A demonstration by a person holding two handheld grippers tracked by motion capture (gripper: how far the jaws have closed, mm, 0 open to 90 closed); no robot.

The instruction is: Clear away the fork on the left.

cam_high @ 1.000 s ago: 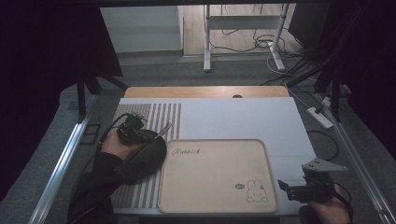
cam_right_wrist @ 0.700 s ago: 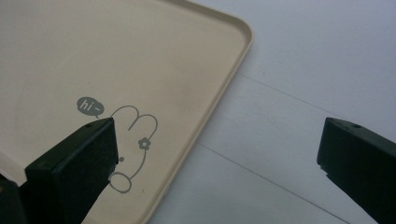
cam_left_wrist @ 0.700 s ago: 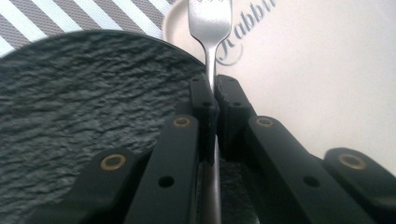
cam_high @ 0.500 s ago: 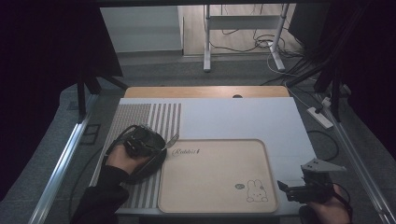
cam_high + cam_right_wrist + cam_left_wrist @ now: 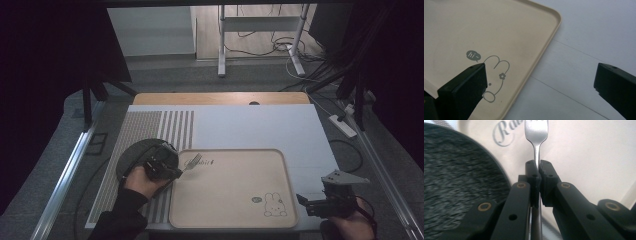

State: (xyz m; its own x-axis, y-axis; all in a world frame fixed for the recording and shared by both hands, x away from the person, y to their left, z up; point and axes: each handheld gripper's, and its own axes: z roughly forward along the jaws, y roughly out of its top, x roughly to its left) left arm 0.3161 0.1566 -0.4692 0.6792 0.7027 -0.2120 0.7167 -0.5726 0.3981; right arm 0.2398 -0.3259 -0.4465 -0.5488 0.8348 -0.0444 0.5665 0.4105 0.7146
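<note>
A beige tray (image 5: 235, 220) with a rabbit drawing lies at the front of the white mat. A dark round plate (image 5: 131, 156) sits just left of it. My left gripper (image 5: 172, 171) is shut on the handle of a metal fork (image 5: 194, 162), whose tines reach over the tray's top left corner. In the left gripper view the fork (image 5: 536, 135) stands between the closed jaws, with the plate (image 5: 456, 187) at the left and the tray (image 5: 594, 157) beyond. My right gripper (image 5: 305, 202) is open beside the tray's lower right corner (image 5: 534, 65), holding nothing.
The white mat (image 5: 260, 125) has a grey striped band (image 5: 165, 127) on its left. A wooden table edge (image 5: 220, 98) runs behind it. Metal rails (image 5: 65, 180) flank the table, and cables and a power strip (image 5: 343, 125) lie on the floor at the right.
My left hand has drawn back toward me and right with the fork, and the dark plate under it now shows. The right gripper has stayed put.
</note>
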